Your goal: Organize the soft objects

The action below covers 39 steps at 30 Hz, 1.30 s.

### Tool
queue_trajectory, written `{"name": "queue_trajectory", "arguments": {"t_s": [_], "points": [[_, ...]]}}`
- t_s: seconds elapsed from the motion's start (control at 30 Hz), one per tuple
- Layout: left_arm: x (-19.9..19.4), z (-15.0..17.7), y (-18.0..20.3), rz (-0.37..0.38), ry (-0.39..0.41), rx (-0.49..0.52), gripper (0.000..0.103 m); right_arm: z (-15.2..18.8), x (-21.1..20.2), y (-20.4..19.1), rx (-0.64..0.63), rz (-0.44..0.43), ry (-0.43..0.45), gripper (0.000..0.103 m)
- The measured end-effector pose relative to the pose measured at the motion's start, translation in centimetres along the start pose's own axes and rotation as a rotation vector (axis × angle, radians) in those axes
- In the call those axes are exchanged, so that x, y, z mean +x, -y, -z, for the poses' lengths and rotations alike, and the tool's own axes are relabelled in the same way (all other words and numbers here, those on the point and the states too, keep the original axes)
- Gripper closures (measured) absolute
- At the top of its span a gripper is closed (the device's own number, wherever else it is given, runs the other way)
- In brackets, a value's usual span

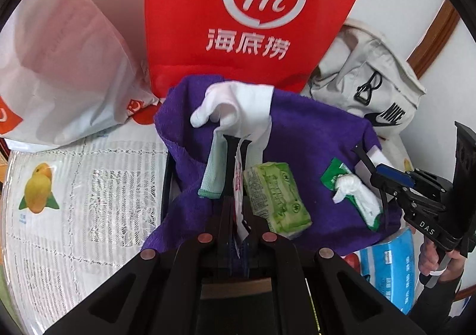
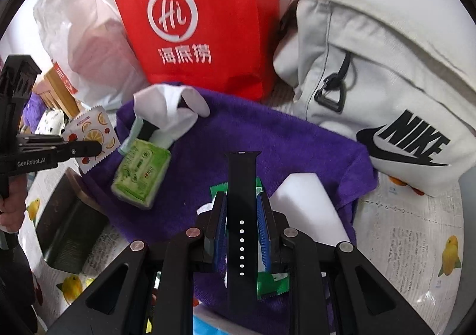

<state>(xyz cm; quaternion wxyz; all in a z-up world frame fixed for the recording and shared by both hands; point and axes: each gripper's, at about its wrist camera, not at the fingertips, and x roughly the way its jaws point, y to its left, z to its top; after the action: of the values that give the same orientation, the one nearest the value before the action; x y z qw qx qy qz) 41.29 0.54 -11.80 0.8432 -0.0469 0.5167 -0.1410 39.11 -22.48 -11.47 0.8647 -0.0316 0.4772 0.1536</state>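
1. Left wrist view: the left gripper (image 1: 236, 144) is clamped on a flat fruit-printed sachet (image 1: 239, 186), held edge-on so only a thin white strip shows between the closed fingers. It hangs over the purple towel (image 1: 312, 138) draped across a dark box, near the white glove (image 1: 235, 106) and the green tissue pack (image 1: 275, 195).
2. Also on the towel here: an opened green wipe packet (image 1: 354, 192) with white tissue pulled out. The right gripper (image 1: 369, 161) comes in from the right edge; its grip is not readable from this side.
3. Right wrist view: the right gripper (image 2: 241, 186) pinches a black watch strap (image 2: 241, 216) between its blue pads, fingers narrowly parted around the strap's width.
4. The strap's long axis runs along the fingers, its lug end pointing away from the camera toward the red Haidilao bag (image 2: 196, 31), its holed end back toward the gripper body.
5. In this view the sachet (image 2: 92, 138) lies broadside, pinched at one corner, just beyond the towel's left edge.
6. Step, as I judge it: both items are being carried to the towel-lined box for sorting. The next move calls for lowering each onto bare towel, clear of the tissue pack and wipe packet, then opening the fingers.
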Motion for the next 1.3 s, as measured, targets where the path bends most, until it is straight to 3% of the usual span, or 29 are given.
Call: {"name": "queue_trajectory", "arguments": {"t_s": [0.37,0.5,0.67,1.0,1.3], "points": [[2.5,-0.9,1.1,-0.012,-0.047,0.028,0.097,0.0,1.1,0.3,-0.005,0.011,-0.035,0.081],[2.2,-1.4,2.0,-0.068,-0.017,0.058,0.064,-0.1,0.3,0.2,0.0,0.006,-0.015,0.07],[1.1,-1.7,2.1,-0.062,0.007,0.054,0.049,-0.1,-1.1,0.0,-0.004,0.011,0.012,0.067],[-2.8,-0.2,1.8,-0.078,0.04,0.034,0.049,1.3,-4.3,-0.8,0.001,0.004,0.044,0.067],[-6.7,4.4,2.3,-0.068,0.065,0.019,0.049,5.7,-8.0,-4.3,-0.006,-0.043,0.07,0.06]]}}
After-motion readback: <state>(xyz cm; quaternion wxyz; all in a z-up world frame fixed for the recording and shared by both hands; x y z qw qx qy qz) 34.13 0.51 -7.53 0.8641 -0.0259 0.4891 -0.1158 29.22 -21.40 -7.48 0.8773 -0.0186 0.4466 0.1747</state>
